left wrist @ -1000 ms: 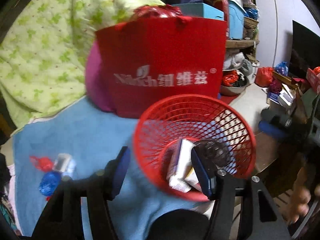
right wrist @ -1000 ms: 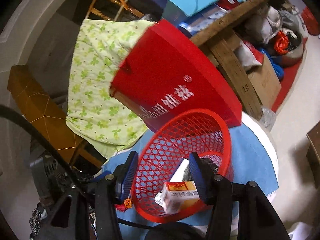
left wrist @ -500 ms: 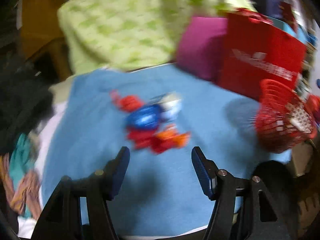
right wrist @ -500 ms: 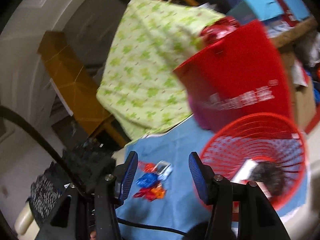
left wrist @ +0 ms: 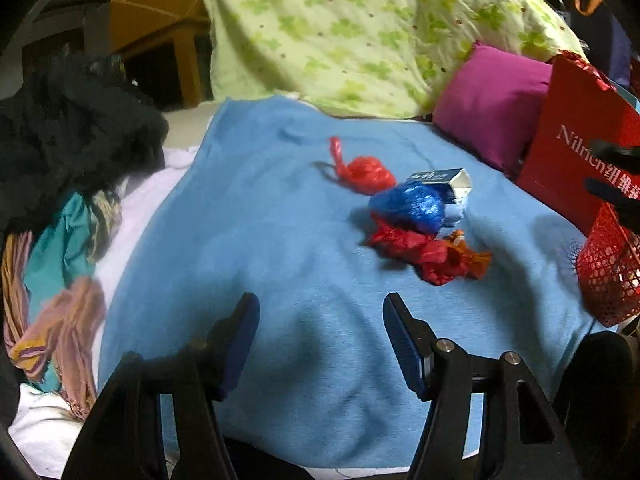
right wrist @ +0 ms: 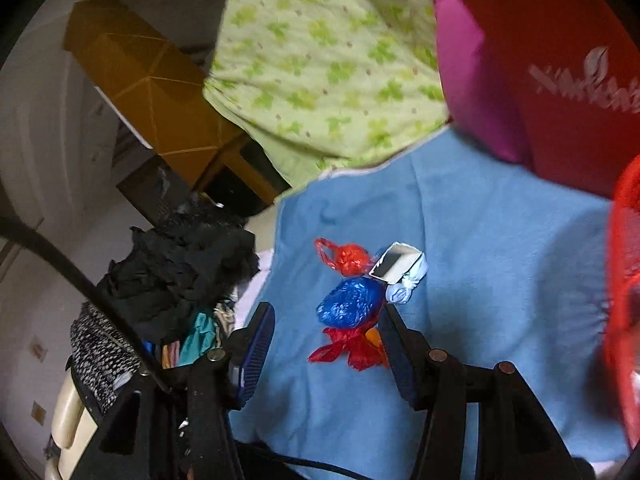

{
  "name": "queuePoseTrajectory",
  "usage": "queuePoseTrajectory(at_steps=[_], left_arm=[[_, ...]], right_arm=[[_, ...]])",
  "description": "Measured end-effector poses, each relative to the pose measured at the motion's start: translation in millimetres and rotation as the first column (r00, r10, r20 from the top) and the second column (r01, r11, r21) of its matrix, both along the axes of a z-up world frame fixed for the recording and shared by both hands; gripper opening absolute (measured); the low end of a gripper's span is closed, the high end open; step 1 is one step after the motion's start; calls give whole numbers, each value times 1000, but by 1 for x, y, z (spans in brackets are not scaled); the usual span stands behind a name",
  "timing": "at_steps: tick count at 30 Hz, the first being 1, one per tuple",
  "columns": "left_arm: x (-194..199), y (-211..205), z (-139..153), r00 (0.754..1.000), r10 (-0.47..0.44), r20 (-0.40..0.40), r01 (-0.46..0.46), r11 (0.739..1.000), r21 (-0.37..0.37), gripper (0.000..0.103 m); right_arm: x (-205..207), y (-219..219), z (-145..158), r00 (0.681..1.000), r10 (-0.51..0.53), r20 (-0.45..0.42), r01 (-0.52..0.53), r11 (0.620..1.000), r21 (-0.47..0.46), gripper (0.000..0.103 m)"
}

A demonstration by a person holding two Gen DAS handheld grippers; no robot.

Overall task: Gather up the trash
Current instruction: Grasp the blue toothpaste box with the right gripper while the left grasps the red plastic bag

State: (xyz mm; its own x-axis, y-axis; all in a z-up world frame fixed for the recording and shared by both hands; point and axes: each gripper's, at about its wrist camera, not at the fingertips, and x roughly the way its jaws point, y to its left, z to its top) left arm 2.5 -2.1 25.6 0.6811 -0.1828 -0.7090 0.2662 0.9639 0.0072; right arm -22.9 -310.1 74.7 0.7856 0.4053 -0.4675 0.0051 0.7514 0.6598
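Note:
A small heap of trash lies on the blue blanket [left wrist: 260,240]: a crumpled blue bag [left wrist: 410,204] [right wrist: 350,302], a knotted red bag [left wrist: 362,172] [right wrist: 348,258], an open white carton [left wrist: 448,184] [right wrist: 396,266], and red and orange wrappers [left wrist: 432,254] [right wrist: 352,348]. The red mesh basket [left wrist: 610,268] [right wrist: 622,304] stands at the right edge. My left gripper [left wrist: 320,332] is open and empty, short of the heap. My right gripper [right wrist: 326,336] is open above the heap, nothing between its pads.
A red paper bag [left wrist: 580,160] and a magenta pillow [left wrist: 492,104] stand behind the blanket, with a green floral quilt [left wrist: 360,32] beyond. Dark and coloured clothes [left wrist: 72,168] pile up at the left. A black cable [right wrist: 80,280] crosses the right wrist view.
Both grippers have swung left, away from the red basket, to face the trash heap on the blanket. The basket has slid to the right edge of both views. Both stay open.

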Motion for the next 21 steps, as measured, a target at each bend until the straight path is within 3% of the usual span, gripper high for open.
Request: queuePoseTrajectory(at_steps=[5,11,18,21], left_arm=[[26,7,-6,1000,1,-27,-2,1000,-12,65],[80,1,1,999,-26,-42,25,999,-25,66],[172,-43,7,992,-87,-86,81,994,-70,69],[211,-67,0,987,-100,-127,90,992,-83,69]], right_arm=[[62,-6,-37,995,-36,-90,43,996,78,58],[118,-26,-71,992,-67,-106,87,977,197,58],[181,-45,-96,991,-26,-131,62,959,277,58],[205,-46,-110,984,26,-179,25,960,281,58]])
